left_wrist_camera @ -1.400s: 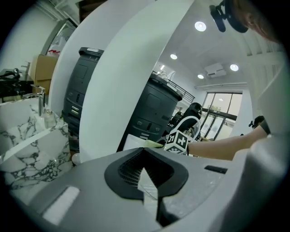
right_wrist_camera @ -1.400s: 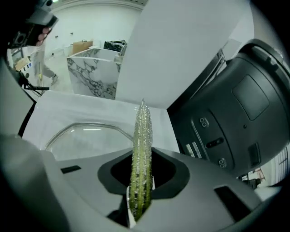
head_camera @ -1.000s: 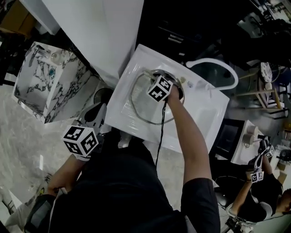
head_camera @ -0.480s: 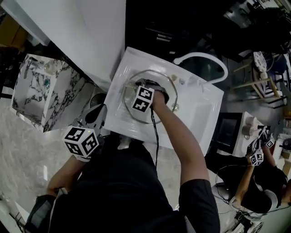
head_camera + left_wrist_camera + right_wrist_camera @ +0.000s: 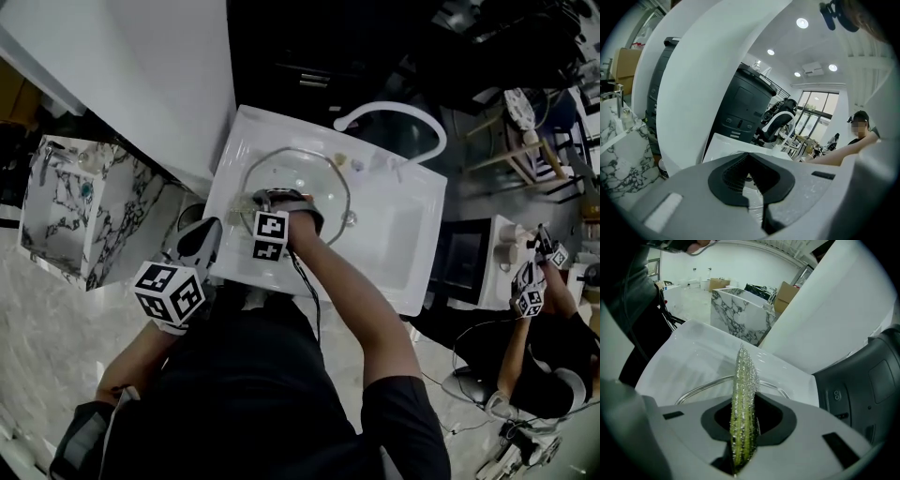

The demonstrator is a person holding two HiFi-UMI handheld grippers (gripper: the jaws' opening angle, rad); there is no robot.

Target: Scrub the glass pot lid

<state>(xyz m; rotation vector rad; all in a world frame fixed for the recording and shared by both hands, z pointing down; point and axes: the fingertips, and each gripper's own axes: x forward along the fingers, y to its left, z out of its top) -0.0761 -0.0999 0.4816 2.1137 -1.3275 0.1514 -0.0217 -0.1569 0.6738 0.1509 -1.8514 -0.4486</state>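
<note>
text: none legible | labels/brands: none | numbers/signs: none | checked: head view and both gripper views

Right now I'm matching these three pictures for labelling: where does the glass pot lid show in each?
Head view: glass pot lid lies in the white sink, centre frame.
Left gripper view: cannot tell; the left tongs block most of the sink.
Right gripper view: its rim arcs behind the sponge, lower centre.
Shared landmark: the white sink.
</note>
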